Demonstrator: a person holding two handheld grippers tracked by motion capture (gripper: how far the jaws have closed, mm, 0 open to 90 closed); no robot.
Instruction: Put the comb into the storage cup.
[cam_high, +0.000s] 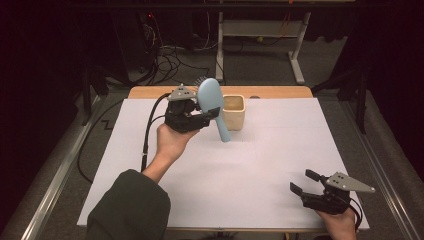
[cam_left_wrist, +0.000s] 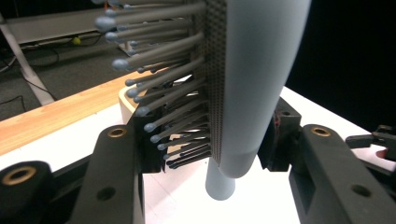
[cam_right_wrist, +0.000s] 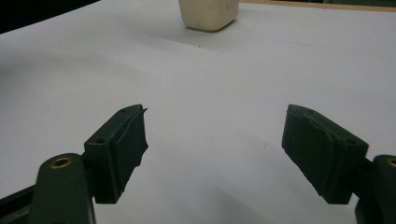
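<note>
Beside the cream cup (cam_high: 233, 112), left tongs (cam_high: 210, 116) clamp the blue hairbrush (cam_high: 212, 102); right tongs (cam_high: 301, 182) gape wide near the table's front edge.

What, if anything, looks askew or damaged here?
Nothing is spilled or broken. The blue hairbrush hangs tilted, handle down, clamped in the left gripper beside the upright cream cup. The right gripper rests open, its pads ragged-edged.

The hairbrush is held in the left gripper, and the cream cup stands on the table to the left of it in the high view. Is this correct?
Not quite. The left gripper does hold the blue hairbrush, but in the high view the cream cup stands on the table to the right of the brush, not the left, just behind the handle's lower end.
</note>
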